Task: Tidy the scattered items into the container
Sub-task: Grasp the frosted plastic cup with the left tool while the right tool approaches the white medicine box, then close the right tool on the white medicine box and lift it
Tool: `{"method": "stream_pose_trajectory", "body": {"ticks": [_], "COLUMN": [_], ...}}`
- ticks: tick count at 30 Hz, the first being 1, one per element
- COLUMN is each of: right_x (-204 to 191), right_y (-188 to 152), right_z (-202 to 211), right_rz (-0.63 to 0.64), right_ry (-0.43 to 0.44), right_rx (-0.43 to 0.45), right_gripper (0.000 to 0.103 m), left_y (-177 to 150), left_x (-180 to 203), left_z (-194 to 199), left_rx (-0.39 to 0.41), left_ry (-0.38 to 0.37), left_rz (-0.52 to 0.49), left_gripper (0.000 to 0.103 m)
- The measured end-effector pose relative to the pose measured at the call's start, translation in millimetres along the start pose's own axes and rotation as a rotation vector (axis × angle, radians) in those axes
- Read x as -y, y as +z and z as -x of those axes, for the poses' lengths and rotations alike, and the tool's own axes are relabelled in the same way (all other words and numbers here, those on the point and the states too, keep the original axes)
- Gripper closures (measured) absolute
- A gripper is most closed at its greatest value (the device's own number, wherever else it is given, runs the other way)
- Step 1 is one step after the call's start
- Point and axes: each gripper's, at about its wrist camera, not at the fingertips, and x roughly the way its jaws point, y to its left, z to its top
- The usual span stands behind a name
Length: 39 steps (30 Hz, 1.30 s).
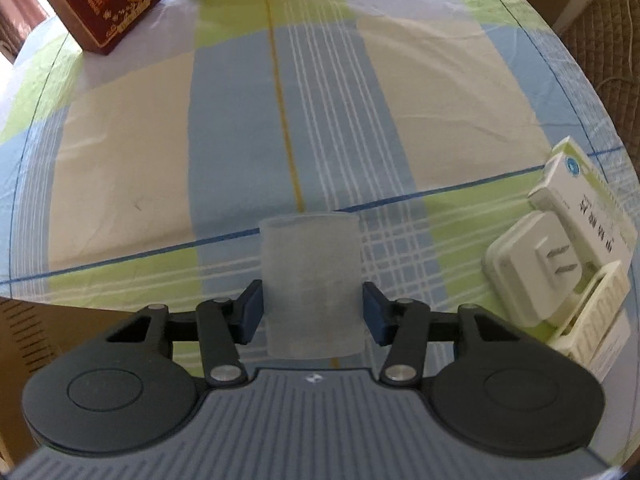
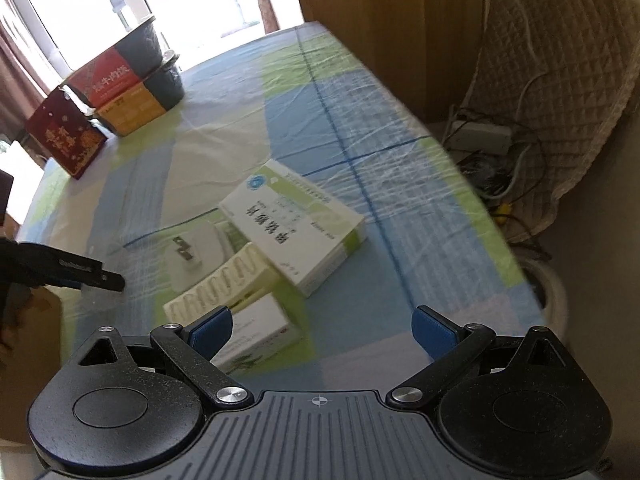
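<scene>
My left gripper (image 1: 313, 312) is shut on a frosted translucent cup (image 1: 312, 284), its blue pads (image 1: 252, 312) pressed to both sides, near the front edge of the striped tablecloth (image 1: 120, 152). To its right lie a white plug charger (image 1: 536, 268), a cream slotted basket (image 1: 592, 308) and a white-green medicine box (image 1: 588, 204). In the right wrist view my right gripper (image 2: 322, 334) is open and holds nothing, low over the table's near edge. Ahead of it are the basket (image 2: 224, 284), the charger (image 2: 192, 256), the large medicine box (image 2: 296, 228) and a smaller box (image 2: 256, 336). The left gripper (image 2: 80, 276) shows at the left.
A dark red gift box (image 2: 66, 142), a red-and-yellow box (image 2: 120, 96) and a dark pot (image 2: 160, 68) stand at the table's far end. Right of the table stands a chair with a quilted cover (image 2: 552, 80), with cables and a power strip (image 2: 480, 136) beside it.
</scene>
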Motion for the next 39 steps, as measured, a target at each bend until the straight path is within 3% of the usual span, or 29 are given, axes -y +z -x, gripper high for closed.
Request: {"method": "stream_pose_trajectory", "body": {"ticks": [3, 6, 13, 14, 15, 23, 29, 39], "right_x": [-4, -12, -24, -24, -24, -3, -12, -23], "right_y": [-3, -6, -8, -9, -10, -15, -11, -12], "right_z": [-6, -15, -35, -36, -38, -20, -13, -39], "right_rz": [-0.022, -0.044, -0.074, -0.072, -0.071, -0.155, -0.134, -0.143], "right_ry": [0.079, 0.105, 0.076, 0.088, 0.103, 0.057, 0.089, 0.037], "right_rx": [-0.048, -0.085, -0.125, -0.132, -0.139, -0.194, -0.107, -0.112], "right_gripper": [0.002, 0.002, 0.003, 0.015, 0.02, 0.034, 0.034, 0.035], "left_y": [-6, -12, -25, -27, -30, -53, -74, -92], "left_x": [0, 1, 2, 1, 0, -2, -8, -36], "left_z": [7, 19, 53, 59, 64, 95, 123, 182], "left_rx": [0.012, 0.038, 0.087, 0.096, 0.104, 0.151, 0.196, 0.318], "left_ry": [-0.006, -0.003, -0.042, -0.046, -0.05, -0.092, -0.107, -0.09], "left_rz": [-0.011, -0.029, -0.029, -0.027, -0.025, -0.026, -0.03, -0.002], "left_gripper": [0.056, 0.056, 0.056, 0.056, 0.056, 0.056, 0.056, 0.056]}}
